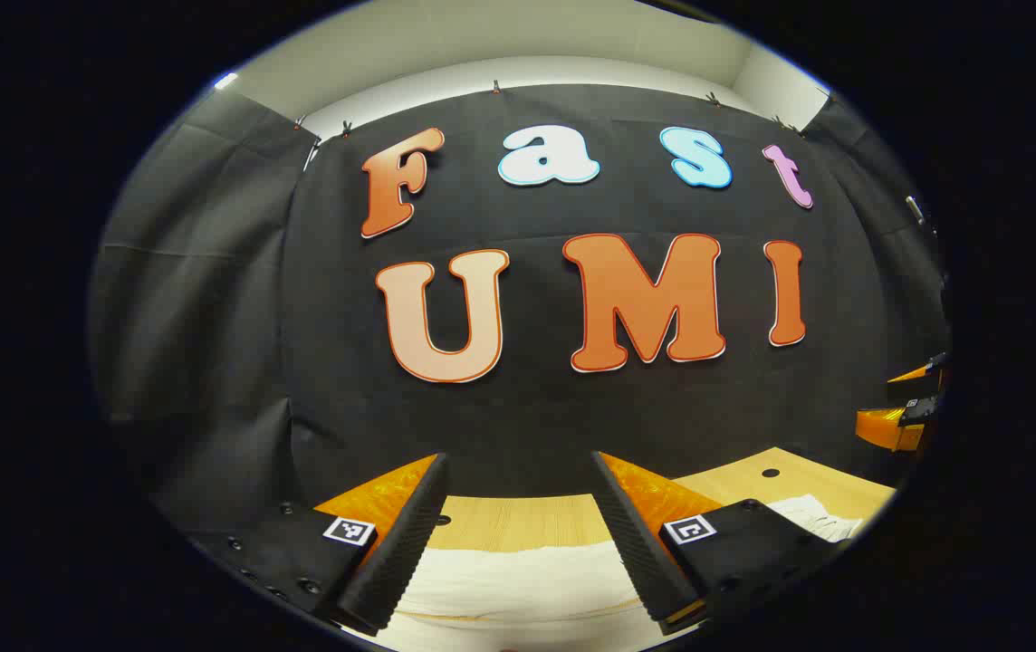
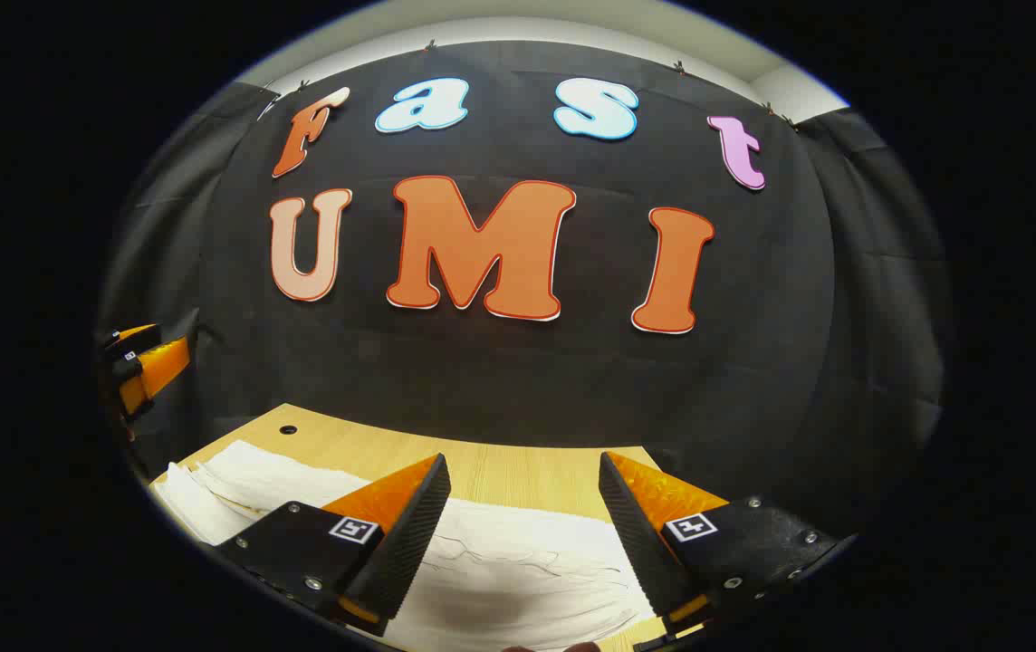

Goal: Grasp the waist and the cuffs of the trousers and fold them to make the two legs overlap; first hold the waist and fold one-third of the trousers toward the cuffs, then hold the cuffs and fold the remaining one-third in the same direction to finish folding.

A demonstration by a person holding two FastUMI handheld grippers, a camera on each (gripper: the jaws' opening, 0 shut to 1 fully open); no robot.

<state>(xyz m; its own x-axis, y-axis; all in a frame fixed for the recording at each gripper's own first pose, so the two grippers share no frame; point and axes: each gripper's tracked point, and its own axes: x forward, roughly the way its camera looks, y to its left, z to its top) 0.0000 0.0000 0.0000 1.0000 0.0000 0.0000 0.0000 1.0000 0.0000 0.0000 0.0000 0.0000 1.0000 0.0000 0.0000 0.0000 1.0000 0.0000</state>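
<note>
over white trousers, both grippers apart

Each claw has ridged wedge fingers; black screwed mounts carry square coded tags.

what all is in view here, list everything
trousers: one, white, lying flat on the table under both tongs
table: one, light wood, in front of the booth wall, with a small dark hole near its far edge
booth wall: one, black cloth, behind the table
left tongs: one, open, held above the trousers, nothing between the fingers; also seen at the left edge of the right gripper view
right tongs: one, open, held above the trousers, nothing between the fingers
</note>
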